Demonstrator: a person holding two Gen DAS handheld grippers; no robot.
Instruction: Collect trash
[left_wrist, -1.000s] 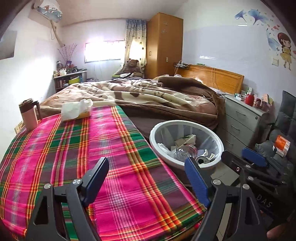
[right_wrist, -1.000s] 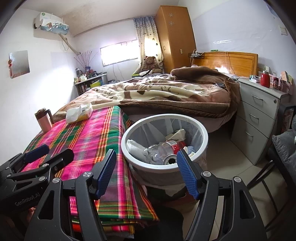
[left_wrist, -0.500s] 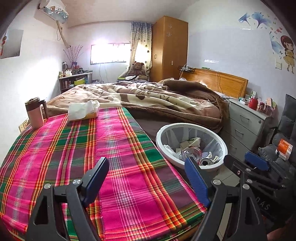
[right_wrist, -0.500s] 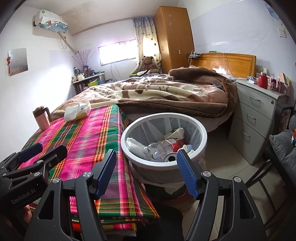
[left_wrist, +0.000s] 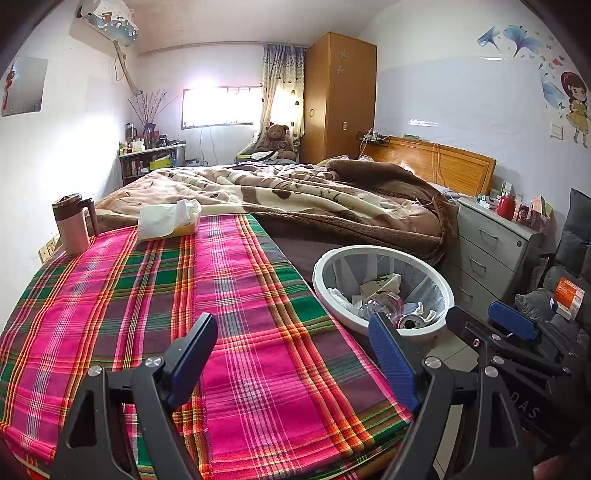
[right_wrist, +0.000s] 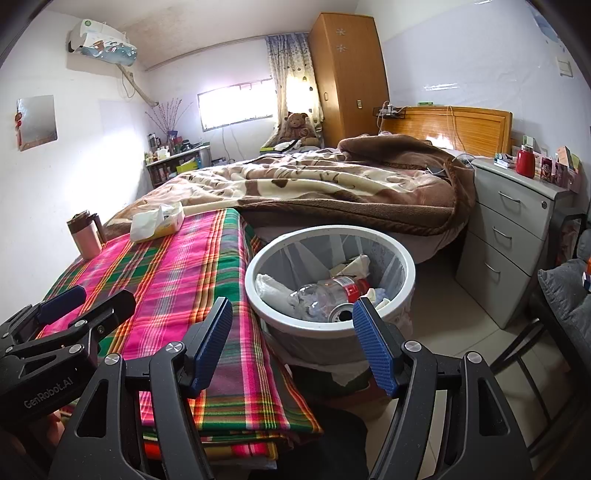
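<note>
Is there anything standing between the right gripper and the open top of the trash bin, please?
Nothing visible stands between them. The right gripper is open and empty just in front of the trash bin, whose uncovered mouth shows a plastic bottle and a can inside. The plaid-covered table lies off to its left.

White round trash bin (right_wrist: 330, 325), mesh sides, plastic liner, standing upright on floor just beside plaid-covered table edge. Holds trash: crushed clear plastic bottle (right_wrist: 325, 291) with red label lying on its side, open-top metal can (right_wrist: 343, 314) near front rim, crumpled white tissue (right_wrist: 267, 286) at left, folded cardboard scraps (right_wrist: 354, 265) toward back. Same bin (left_wrist: 384, 330) in left wrist view, tilted by fisheye, contents partly hidden.
</note>
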